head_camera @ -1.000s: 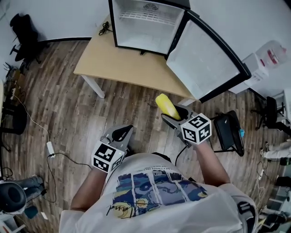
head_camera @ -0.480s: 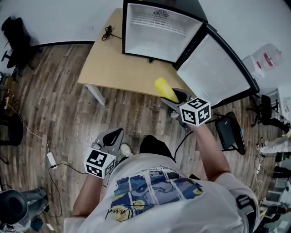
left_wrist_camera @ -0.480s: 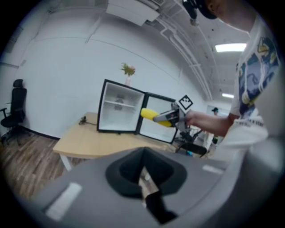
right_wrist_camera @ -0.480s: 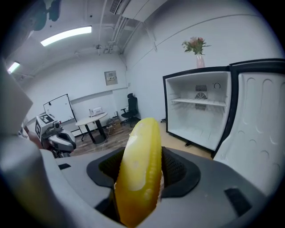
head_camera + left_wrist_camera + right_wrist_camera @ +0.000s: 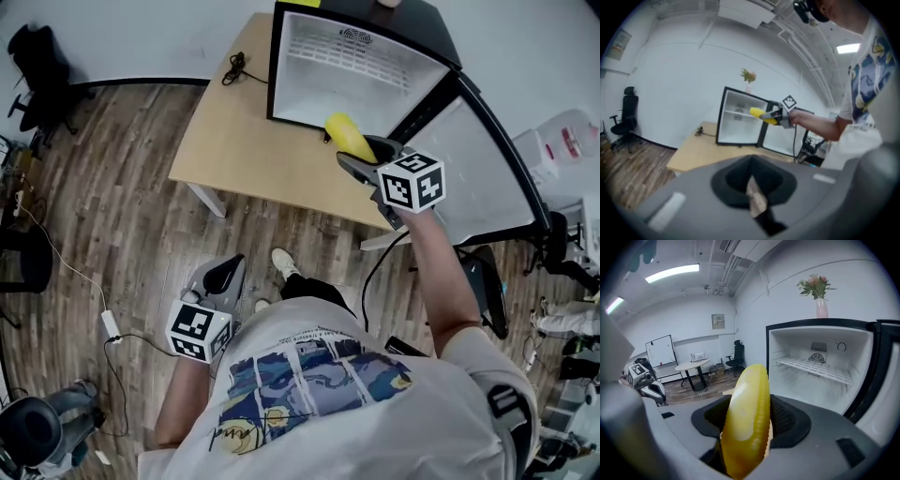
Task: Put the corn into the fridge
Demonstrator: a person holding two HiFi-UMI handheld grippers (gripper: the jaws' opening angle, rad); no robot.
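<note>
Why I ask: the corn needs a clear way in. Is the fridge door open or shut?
Open. The door stands swung wide to the right of the fridge, whose white inside and wire shelf show.

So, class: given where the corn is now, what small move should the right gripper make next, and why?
Probably ease the right gripper forward into the fridge: it grips the corn just at the open front, and the door stands wide open.
</note>
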